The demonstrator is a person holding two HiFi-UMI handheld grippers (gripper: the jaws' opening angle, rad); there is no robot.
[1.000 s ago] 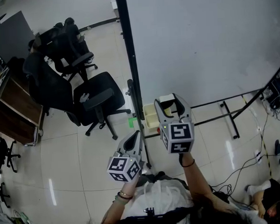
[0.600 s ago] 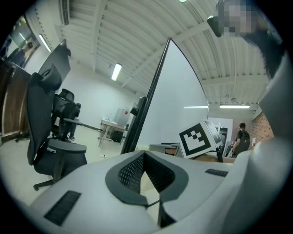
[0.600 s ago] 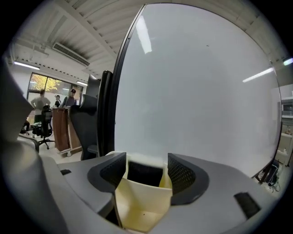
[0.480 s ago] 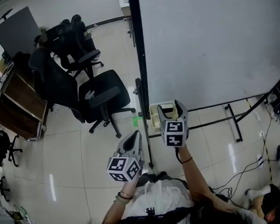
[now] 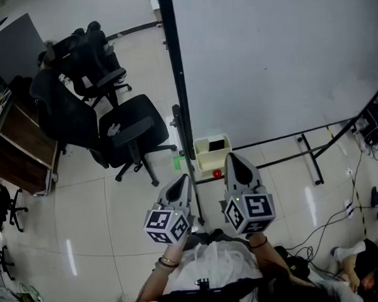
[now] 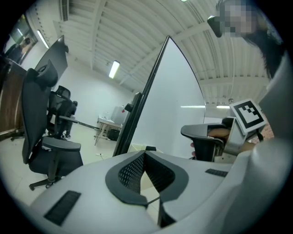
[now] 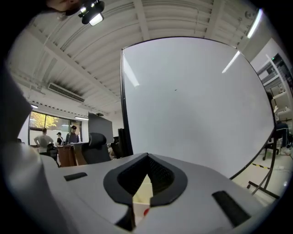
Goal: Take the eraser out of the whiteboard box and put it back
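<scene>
1. Right claw point(image 5: 232, 157): jaws pressed together, nothing held, near the whiteboard box point(image 5: 202, 158).
2. Left claw point(image 5: 183, 180): jaws together, empty.
3. Eraser point(image 5: 217, 143): dark block lying inside the box.

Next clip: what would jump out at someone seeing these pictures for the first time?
The big blank whiteboard fills the head view's upper right. At its lower corner sits a cream box with a dark eraser inside; the left gripper and right gripper point toward it, fingers shut, empty. Black office chairs crowd the left.
</scene>
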